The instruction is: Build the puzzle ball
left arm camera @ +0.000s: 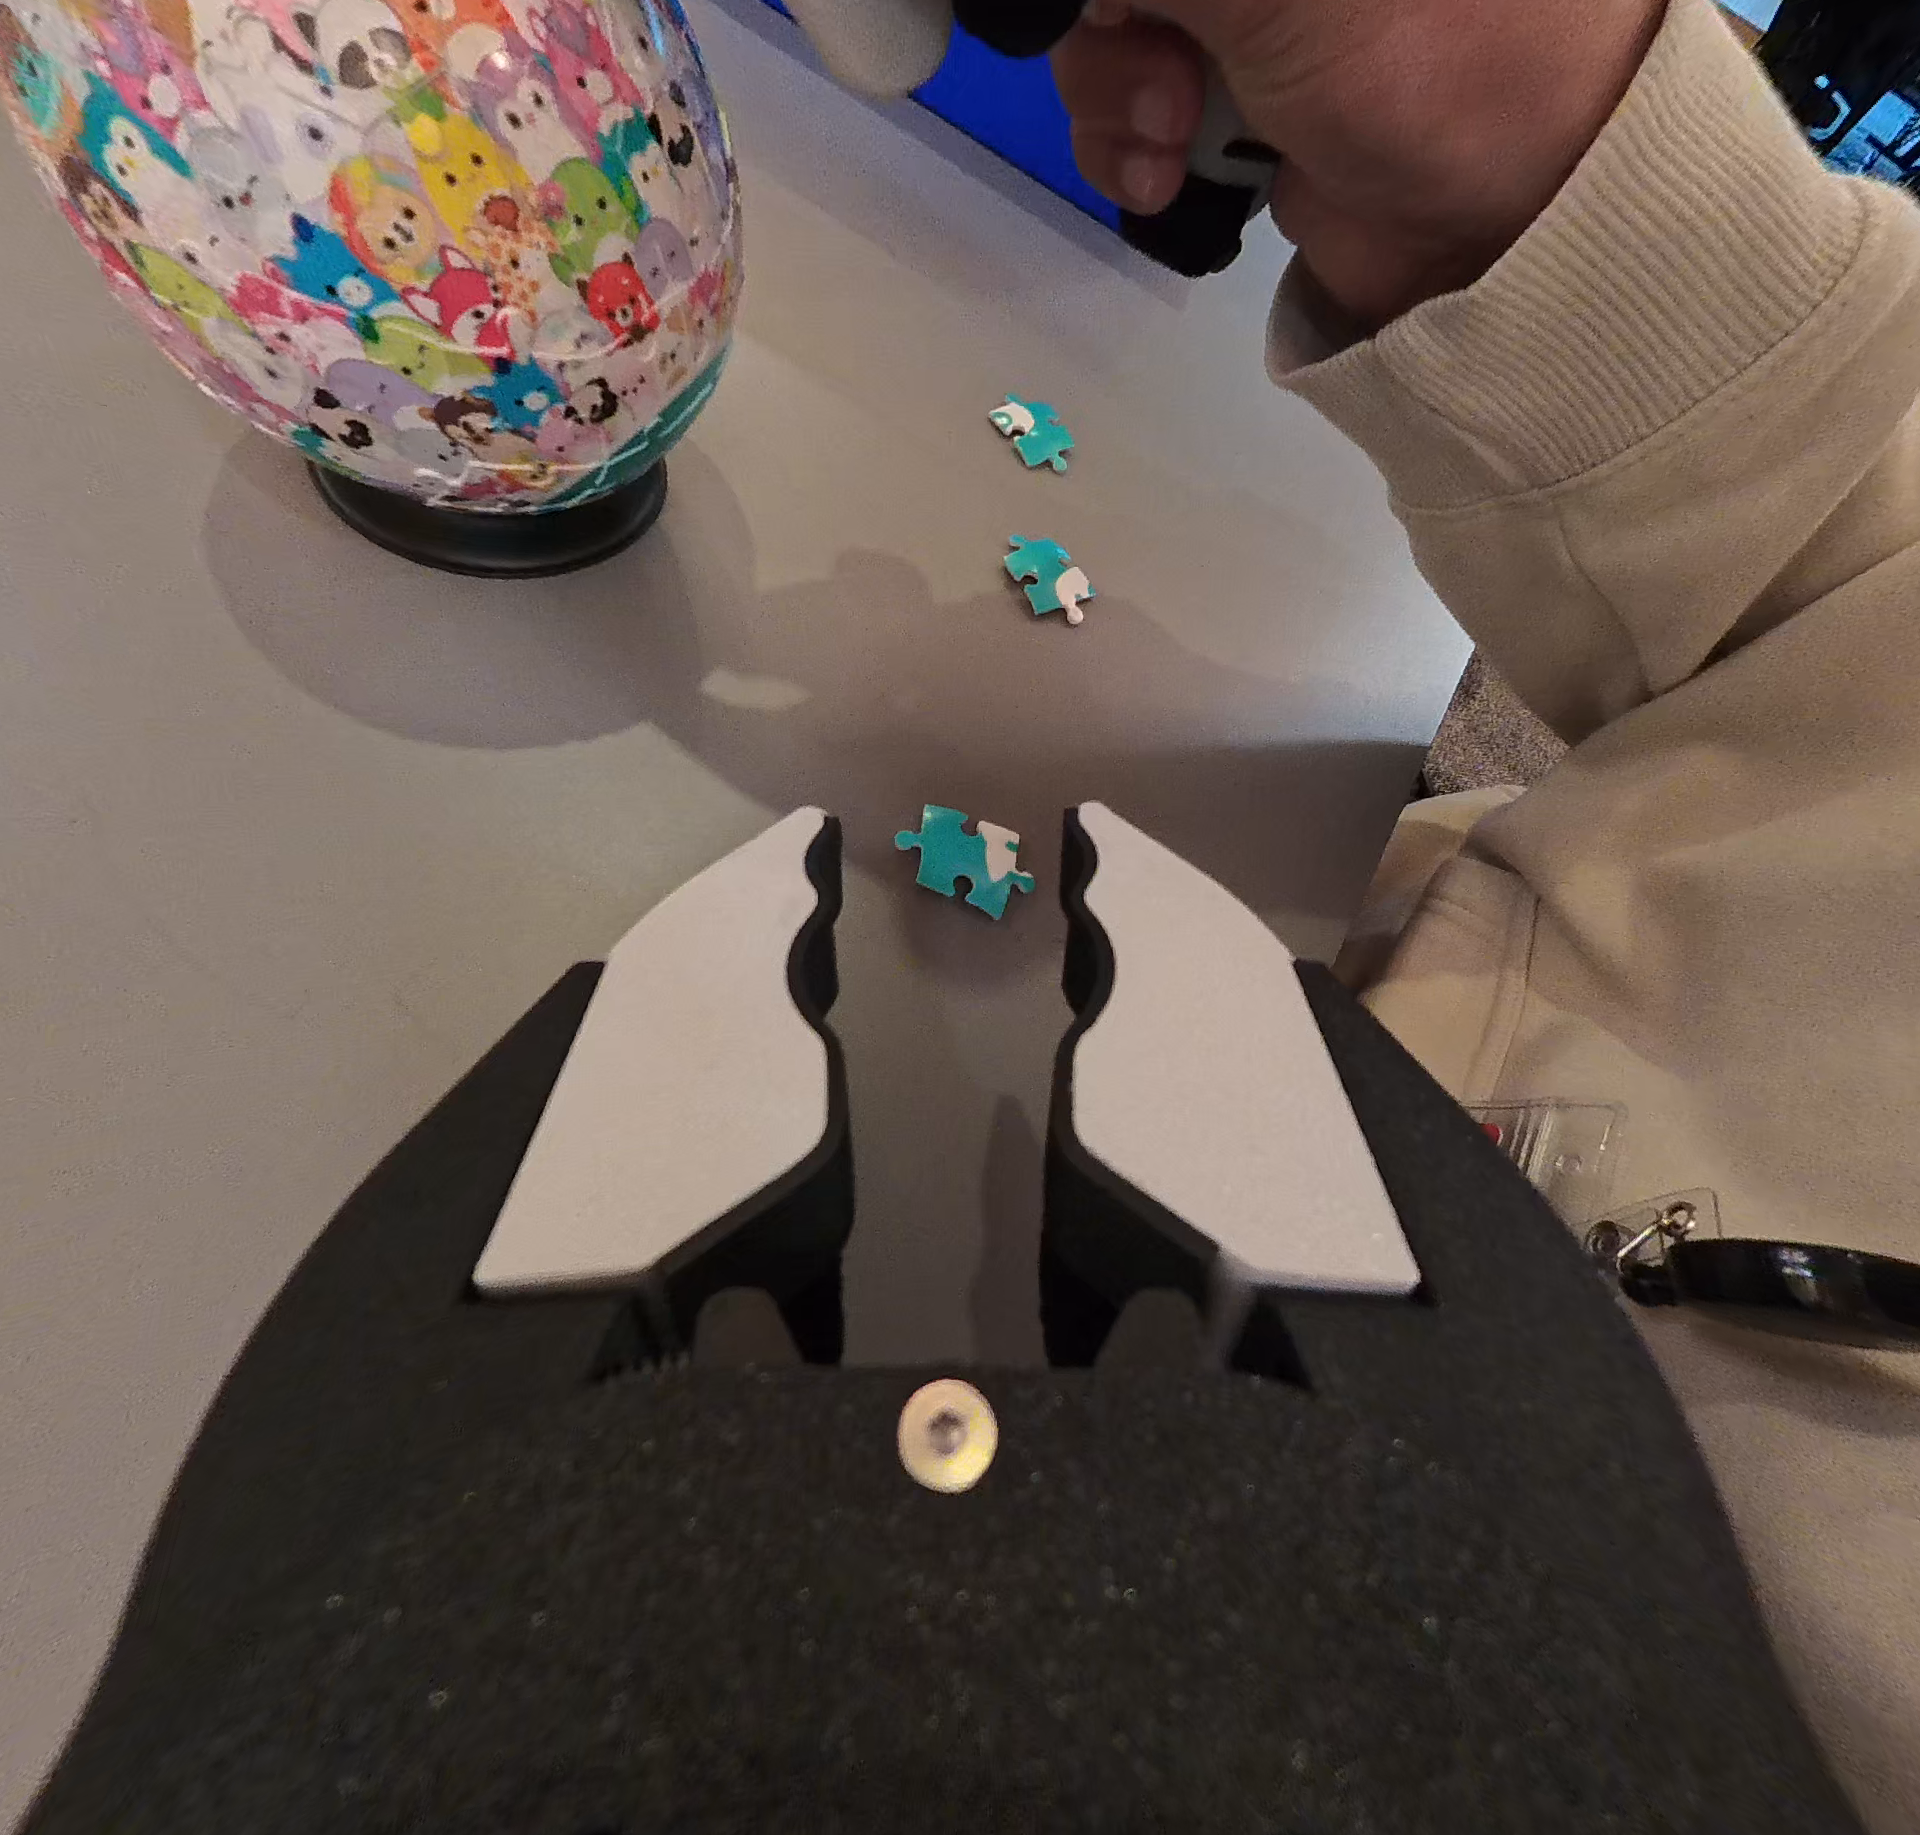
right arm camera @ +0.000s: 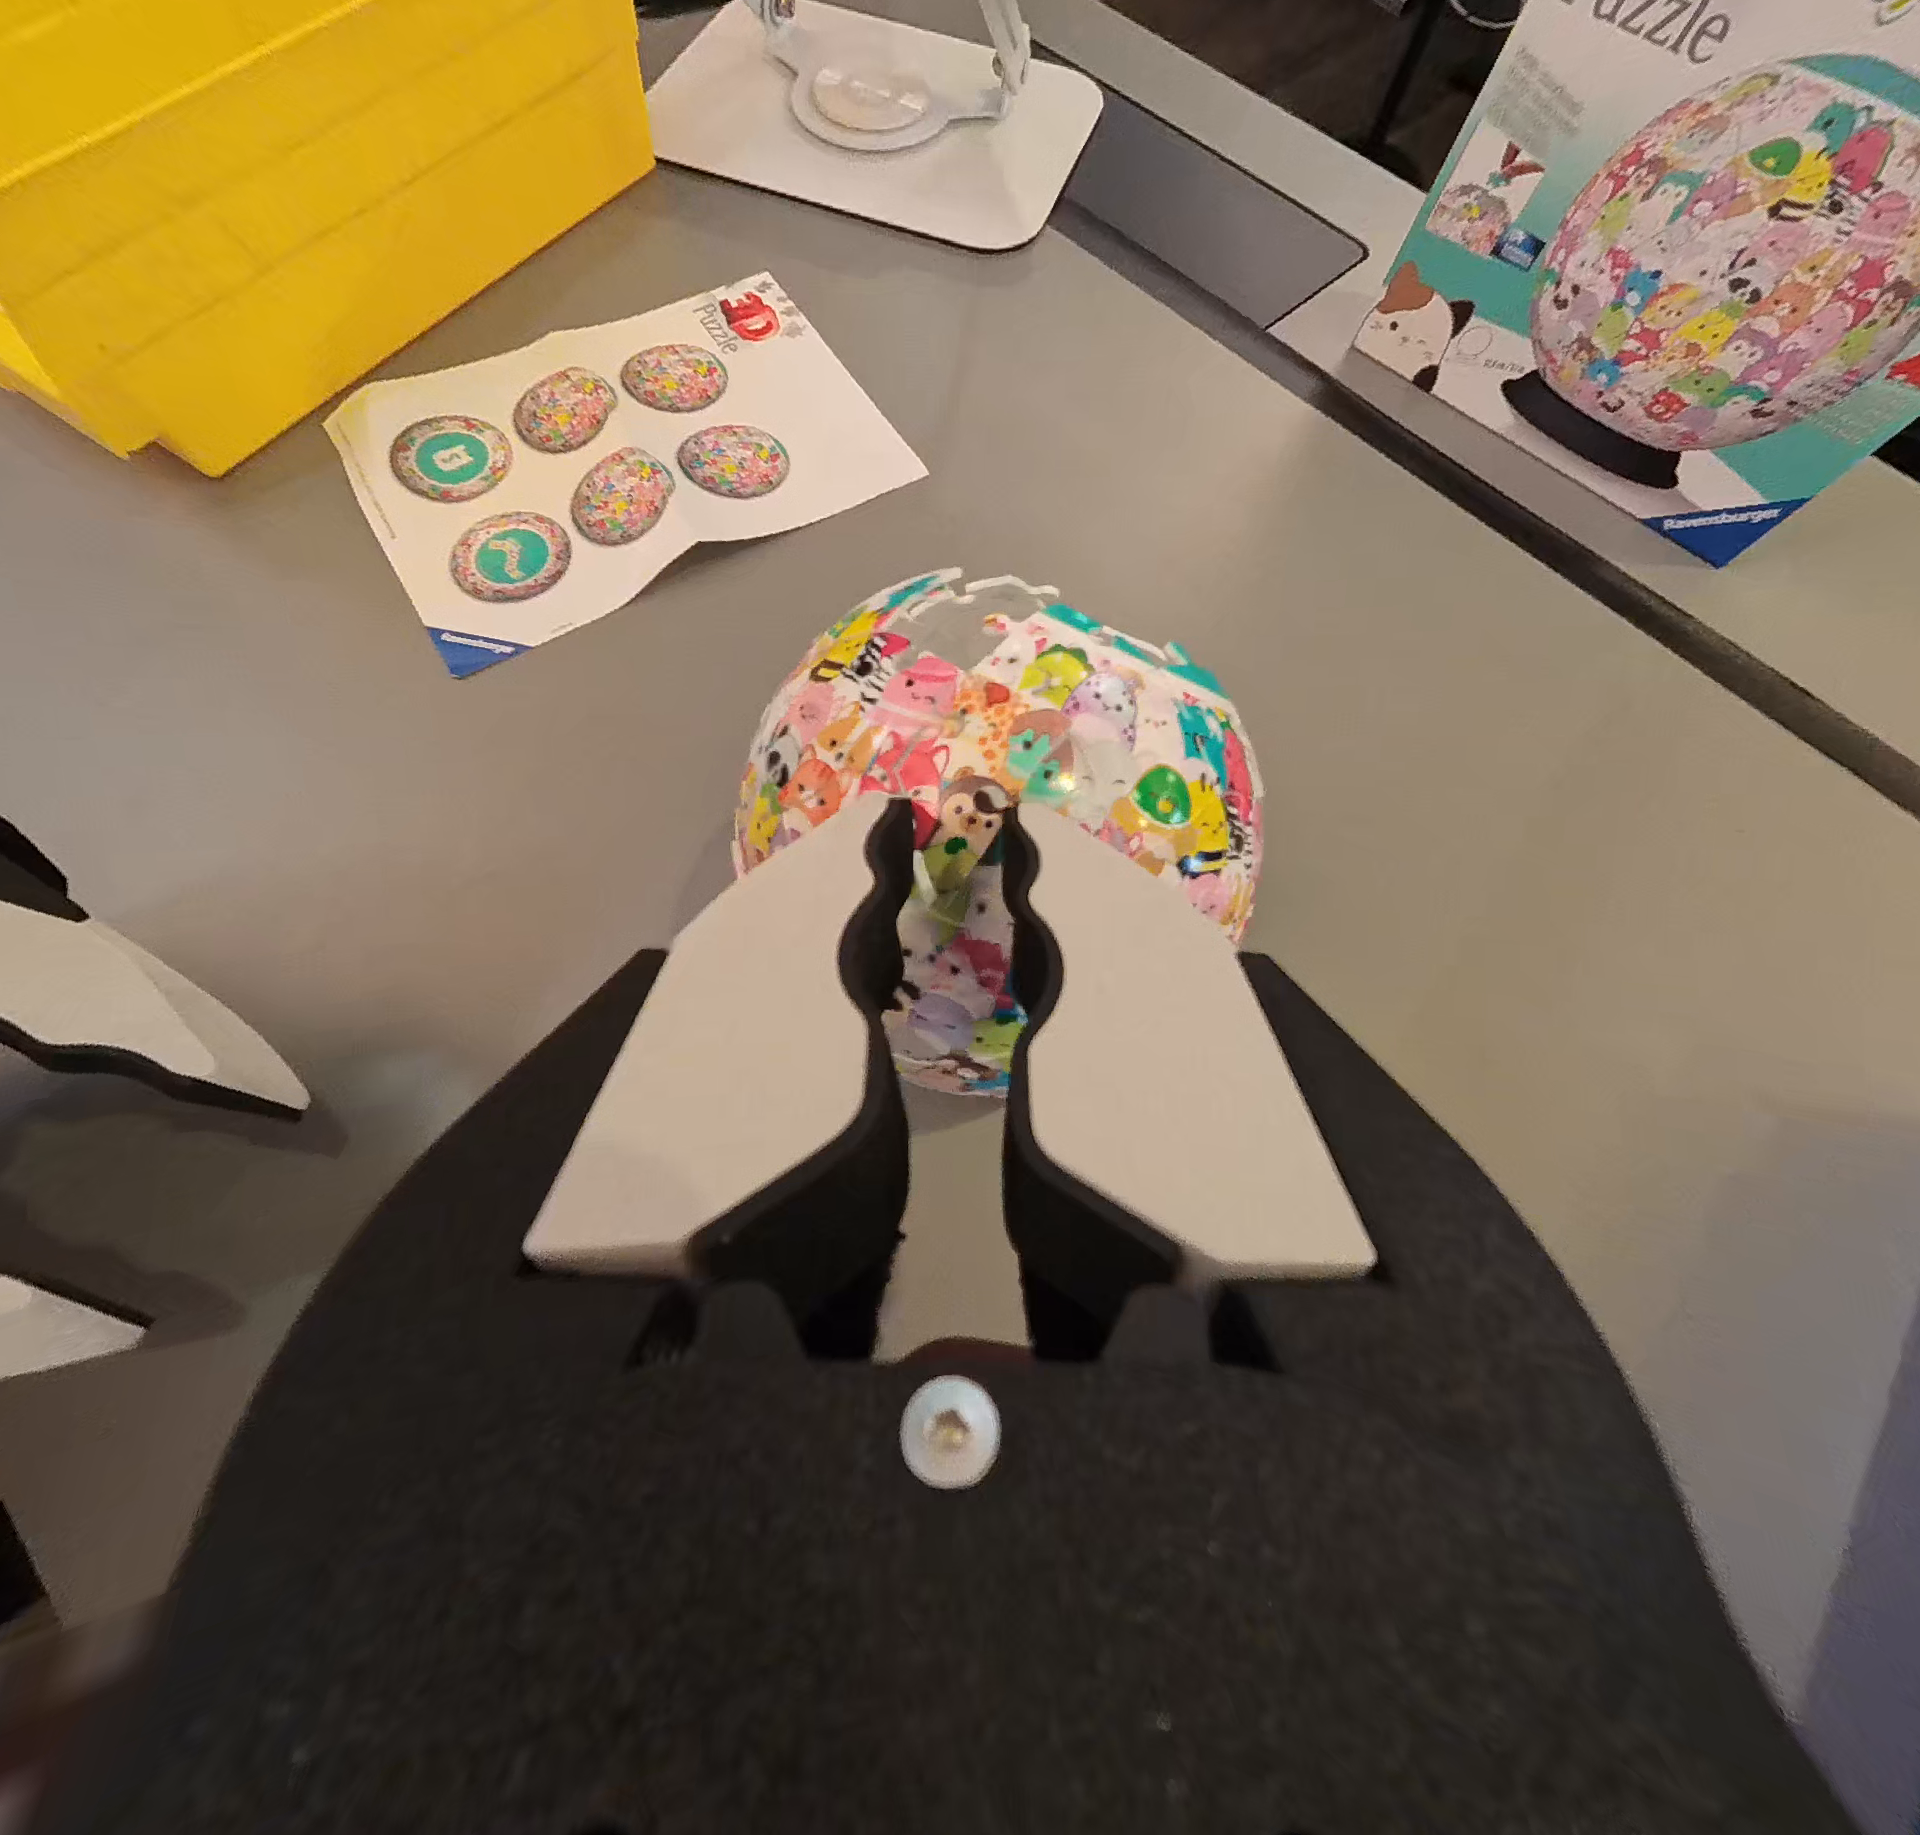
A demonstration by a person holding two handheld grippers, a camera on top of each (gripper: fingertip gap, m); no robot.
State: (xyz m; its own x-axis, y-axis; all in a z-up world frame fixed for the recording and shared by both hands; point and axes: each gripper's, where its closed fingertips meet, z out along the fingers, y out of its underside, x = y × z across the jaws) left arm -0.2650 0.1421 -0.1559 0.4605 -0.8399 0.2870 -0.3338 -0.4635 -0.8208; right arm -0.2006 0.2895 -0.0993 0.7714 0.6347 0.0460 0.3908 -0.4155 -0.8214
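Looking along the left gripper (left arm camera: 951, 824), we saw its jaws parted, with one teal puzzle piece (left arm camera: 964, 858) lying flat on the grey table (left arm camera: 312, 902) between the fingertips, touched by neither. We counted three loose teal pieces in all: a second piece (left arm camera: 1049, 576) farther ahead and a third piece (left arm camera: 1032, 431) beyond it, well apart in a rough line. The puzzle ball (left arm camera: 364, 196) stood on its black stand (left arm camera: 488, 528) at upper left. From the right wrist view, the right gripper (right arm camera: 954, 817) sat against the near side of the ball, its jaws narrowed but gripping nothing; the ball's top was unfinished, with a jagged gap. One instruction sheet (right arm camera: 623, 466), one yellow bin (right arm camera: 301, 154) and one puzzle box (right arm camera: 1683, 258) lay beyond.
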